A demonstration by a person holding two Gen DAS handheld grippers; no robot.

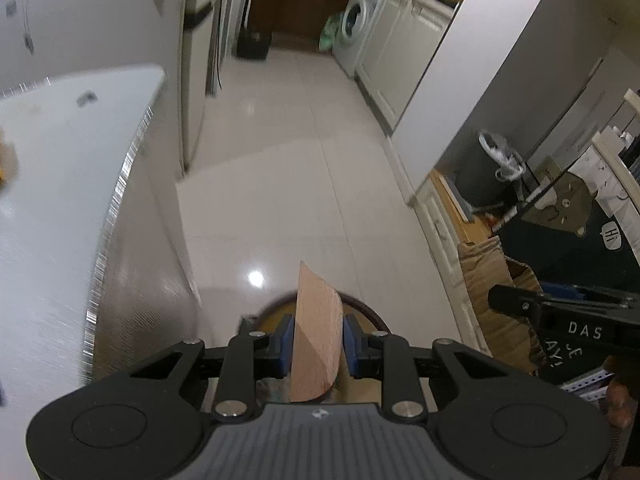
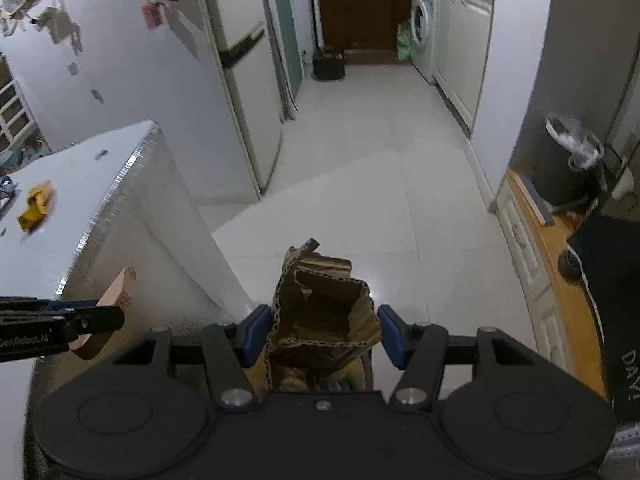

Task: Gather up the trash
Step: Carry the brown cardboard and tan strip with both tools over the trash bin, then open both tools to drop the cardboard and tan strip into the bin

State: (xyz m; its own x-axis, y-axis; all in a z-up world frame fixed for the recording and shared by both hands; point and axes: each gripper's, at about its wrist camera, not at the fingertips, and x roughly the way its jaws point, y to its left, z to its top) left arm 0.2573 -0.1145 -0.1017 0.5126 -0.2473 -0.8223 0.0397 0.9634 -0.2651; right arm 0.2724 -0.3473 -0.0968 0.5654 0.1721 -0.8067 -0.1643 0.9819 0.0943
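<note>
White floor tiles (image 1: pixel 288 152) filled the mid-frame of both views, w/ a washing machine (image 1: pixel 356 28) at upper right and a fridge (image 2: pixel 240 80) upper centre-left. A white worktop (image 1: pixel 48 184) was seen at left; a yellow scrap (image 2: pixel 35 208) lay on it at far left of the right wrist view. The left gripper (image 1: pixel 318 340) was clamped on a pinkish card piece (image 1: pixel 316 336), bottom centre. The right gripper (image 2: pixel 322 332) was closed on a torn cardboard piece (image 2: pixel 326 312), bottom centre, pads at both sides.
</note>
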